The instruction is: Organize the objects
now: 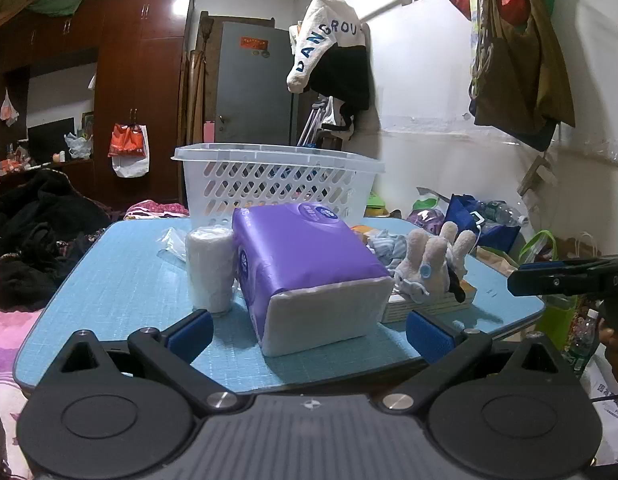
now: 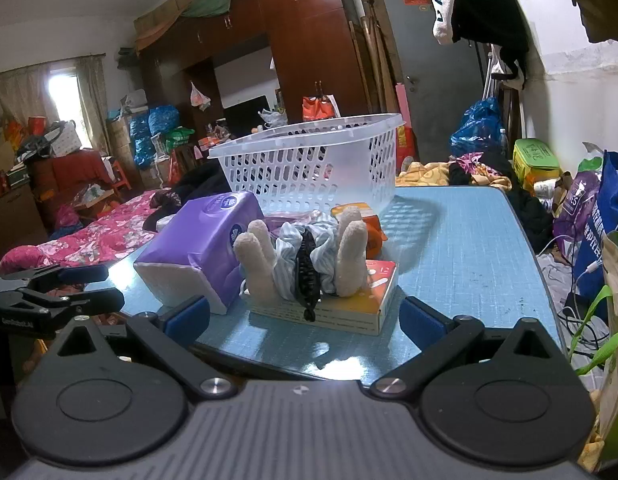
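Both pairs of fingers, left (image 1: 191, 334) and right (image 2: 421, 322), are spread wide and hold nothing. Just past them on the blue tabletop (image 2: 469, 248) sit a purple pack (image 1: 305, 268), a box (image 2: 345, 300) with soft toys (image 2: 309, 252) on top, then a white basket (image 2: 309, 160) behind.

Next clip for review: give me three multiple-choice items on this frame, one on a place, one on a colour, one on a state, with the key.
1. Where is the white basket?
A. at the table's far edge, behind the tissue pack
B. on the floor
C. on the flat box

2. What colour is the tissue pack wrapper?
A. green
B. purple
C. red

3. How is the left claw?
A. shut on the tissue pack
B. shut on nothing
C. open, holding nothing

Key: 1 A, it stands on the blue table beyond the pack. 2 B, purple film shows in both views. 3 C, its fingers stand wide apart, short of the pack.
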The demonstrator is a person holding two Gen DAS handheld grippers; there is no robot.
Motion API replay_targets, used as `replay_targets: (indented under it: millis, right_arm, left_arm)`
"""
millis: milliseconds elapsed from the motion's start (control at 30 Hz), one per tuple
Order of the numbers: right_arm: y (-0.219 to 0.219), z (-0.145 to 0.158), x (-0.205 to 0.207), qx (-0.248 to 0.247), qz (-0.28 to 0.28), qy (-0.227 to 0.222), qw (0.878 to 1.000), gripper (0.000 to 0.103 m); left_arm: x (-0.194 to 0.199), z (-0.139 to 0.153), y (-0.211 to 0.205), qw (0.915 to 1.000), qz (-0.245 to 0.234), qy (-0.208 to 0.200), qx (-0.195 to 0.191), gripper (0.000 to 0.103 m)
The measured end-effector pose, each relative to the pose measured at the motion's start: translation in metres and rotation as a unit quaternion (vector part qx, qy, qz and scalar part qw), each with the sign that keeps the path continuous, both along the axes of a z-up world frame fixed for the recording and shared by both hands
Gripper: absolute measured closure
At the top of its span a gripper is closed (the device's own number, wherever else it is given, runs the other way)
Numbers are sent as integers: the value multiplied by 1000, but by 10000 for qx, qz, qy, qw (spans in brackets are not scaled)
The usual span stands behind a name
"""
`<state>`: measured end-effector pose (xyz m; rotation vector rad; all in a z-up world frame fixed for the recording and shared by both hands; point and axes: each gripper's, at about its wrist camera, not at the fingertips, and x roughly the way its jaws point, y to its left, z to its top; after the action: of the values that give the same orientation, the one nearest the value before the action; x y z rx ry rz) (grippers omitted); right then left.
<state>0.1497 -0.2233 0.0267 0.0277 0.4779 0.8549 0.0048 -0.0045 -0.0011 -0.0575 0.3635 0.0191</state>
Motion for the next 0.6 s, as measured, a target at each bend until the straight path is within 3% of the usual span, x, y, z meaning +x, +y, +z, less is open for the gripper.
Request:
replay_targets:
  millis: [600]
  right_arm:
    - [0,-1,1,9,-6,4,10000,0]
  left_arm:
    - [1,0,1,10000,30,-10,21,0]
